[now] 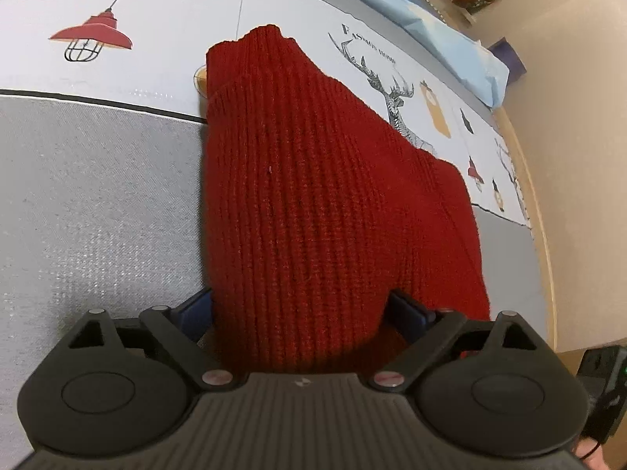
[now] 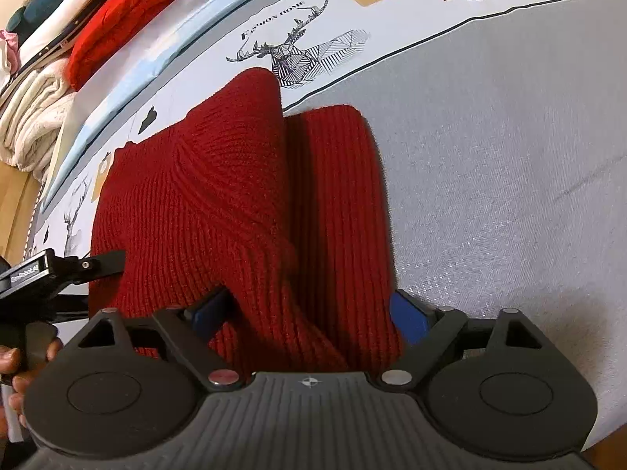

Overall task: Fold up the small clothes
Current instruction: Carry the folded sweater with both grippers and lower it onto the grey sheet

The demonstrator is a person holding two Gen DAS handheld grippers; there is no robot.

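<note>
A dark red ribbed knit garment [image 1: 313, 180] lies on the grey and white printed cloth, stretching away from me. My left gripper [image 1: 301, 309] has its blue fingers on either side of the garment's near edge, with knit bunched between them. In the right wrist view the same garment [image 2: 219, 196] shows a folded layer and a sleeve. My right gripper [image 2: 313, 309] also has knit between its blue fingers at the near edge. The left gripper's body [image 2: 47, 270] shows at the left of the right wrist view, beside the garment.
The table cover [image 2: 509, 156] is grey with a white band printed with lamps and a deer [image 2: 301, 55]. A pile of folded clothes [image 2: 117, 19], red and white, sits at the far left. A light blue cloth [image 1: 450, 35] lies along the far edge.
</note>
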